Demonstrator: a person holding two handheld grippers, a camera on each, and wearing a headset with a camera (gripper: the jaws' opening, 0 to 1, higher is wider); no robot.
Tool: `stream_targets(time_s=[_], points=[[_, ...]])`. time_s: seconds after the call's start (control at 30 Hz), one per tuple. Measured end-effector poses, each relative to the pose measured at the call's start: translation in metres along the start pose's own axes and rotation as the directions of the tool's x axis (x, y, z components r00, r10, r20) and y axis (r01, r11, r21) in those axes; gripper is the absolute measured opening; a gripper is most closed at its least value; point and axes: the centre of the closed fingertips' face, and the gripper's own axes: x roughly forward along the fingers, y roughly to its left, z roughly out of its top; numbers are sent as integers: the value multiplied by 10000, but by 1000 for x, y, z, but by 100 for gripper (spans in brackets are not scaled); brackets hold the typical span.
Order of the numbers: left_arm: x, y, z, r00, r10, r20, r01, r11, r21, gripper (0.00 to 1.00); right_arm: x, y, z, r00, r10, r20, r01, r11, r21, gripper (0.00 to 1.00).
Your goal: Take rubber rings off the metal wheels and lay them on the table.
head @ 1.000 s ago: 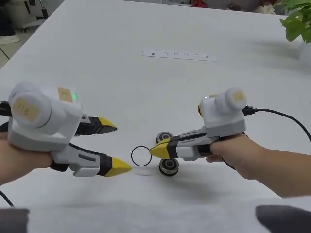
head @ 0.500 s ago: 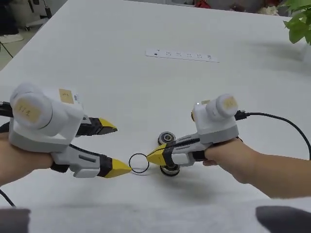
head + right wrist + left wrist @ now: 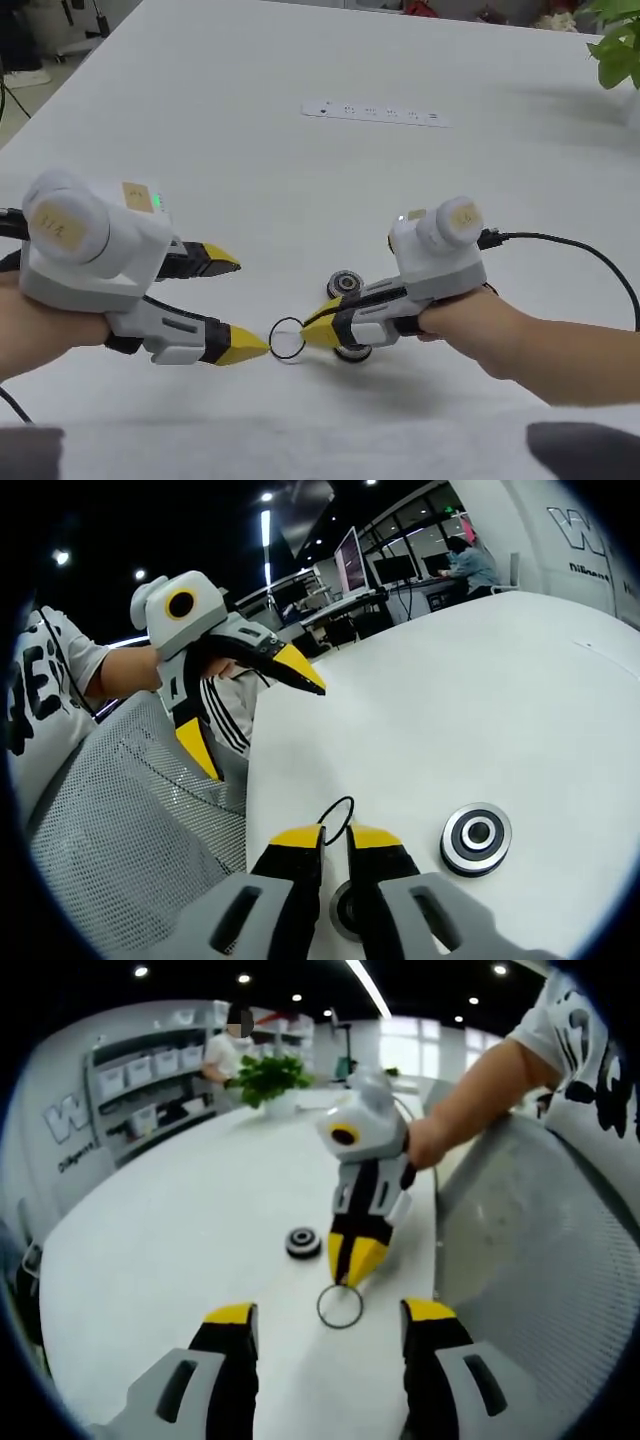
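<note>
Over the white table, my left gripper hangs spread wide, facing my right gripper. Two metal wheels sit beside the right one. Its jaws pinch the rubber ring, held between both grippers' tips.

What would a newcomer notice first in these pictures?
The right gripper stands out, pinching a thin black ring close to the near edge of the white table. The left gripper is open and faces it from the left. A metal wheel lies just behind the ring.
</note>
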Motion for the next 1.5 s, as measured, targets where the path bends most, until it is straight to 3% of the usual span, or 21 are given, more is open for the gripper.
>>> stream_targets(time_s=[0.53,1.5], points=[[0,0,0,10000,-7,-100,8,10000,39,59,-11,0,9,9997,-216,142,222,9988,-446,29],[17,2,15,9995,-291,-127,295,9991,304,58,-45,-3,8,9979,-454,454,481,9970,-611,33]])
